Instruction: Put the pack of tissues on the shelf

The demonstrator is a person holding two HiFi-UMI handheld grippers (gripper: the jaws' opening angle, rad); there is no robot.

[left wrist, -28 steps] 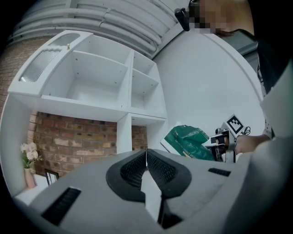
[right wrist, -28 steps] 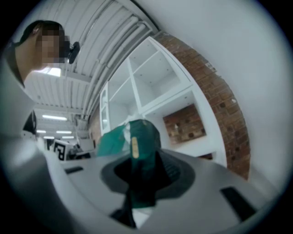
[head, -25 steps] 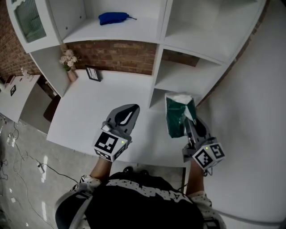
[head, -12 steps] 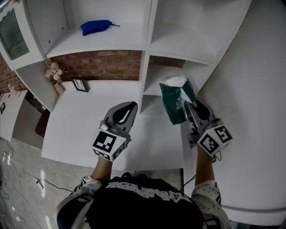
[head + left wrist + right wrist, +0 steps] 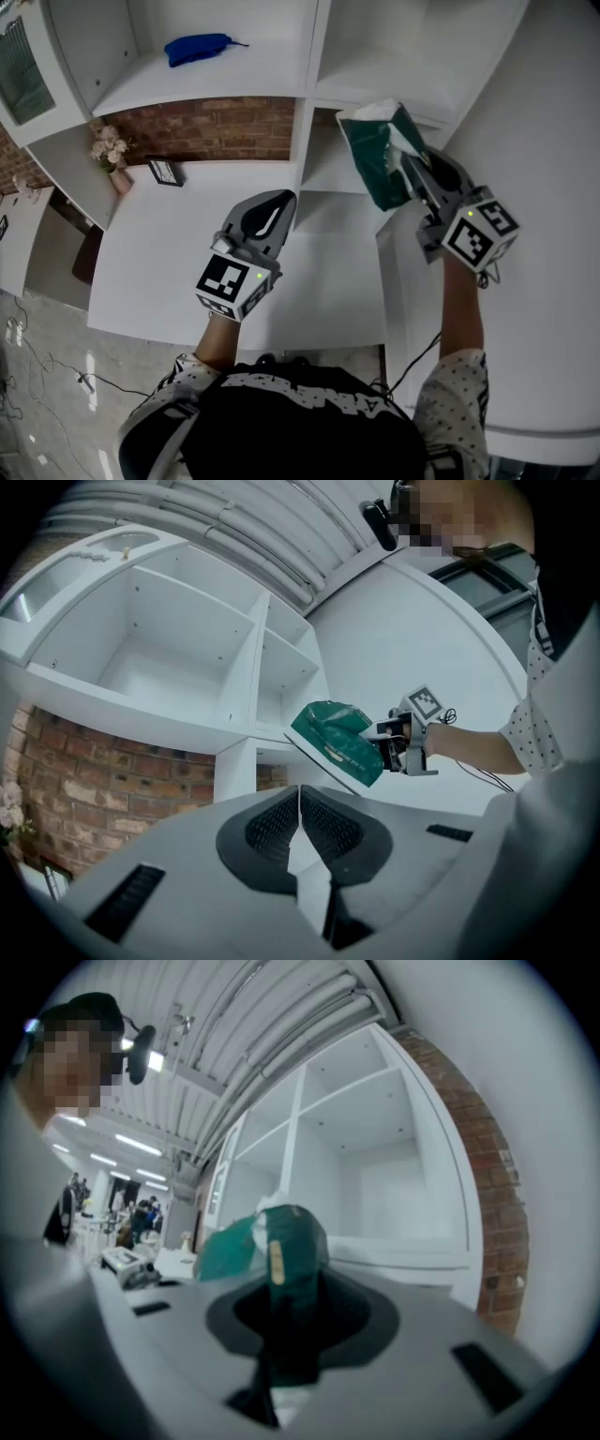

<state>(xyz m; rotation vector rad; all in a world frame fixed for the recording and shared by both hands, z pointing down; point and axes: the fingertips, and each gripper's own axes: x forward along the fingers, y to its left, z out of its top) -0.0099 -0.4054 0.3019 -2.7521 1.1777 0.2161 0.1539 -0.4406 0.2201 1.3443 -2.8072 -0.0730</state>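
**Colleague:** Start with what's closest to you. What are the claws doing?

**Me:** In the lower middle of the head view I see my left gripper (image 5: 274,208) over the white desk (image 5: 169,253). Its own view shows the two jaws pressed together with nothing between them. My right gripper (image 5: 410,171) is higher, at the upper right of the frame. Its jaws stand partly open and are clamped on the pack of tissues (image 5: 373,155).

**Colleague:** So where exactly is the pack?

**Me:** It's in the air, gripped at its near end and sticking out past the jaw tips. It's green, with white tissue (image 5: 373,112) showing at its far end. In the head view it sits in front of the right-hand column of the white shelf unit (image 5: 307,94), near the front edge of one board. The left gripper view catches it from the side, at the centre right of that frame. There it's tilted and not resting on any board.

**Colleague:** And behind that?

**Me:** At the back of the desk, left of centre in the head view, a small dark picture frame (image 5: 164,172) stands by the brick wall (image 5: 220,127). A vase of pale flowers (image 5: 111,155) is just to its left. Farther up, at the top left, a blue thing (image 5: 197,47) lies on a shelf in the left-hand column. I can't tell what it is.
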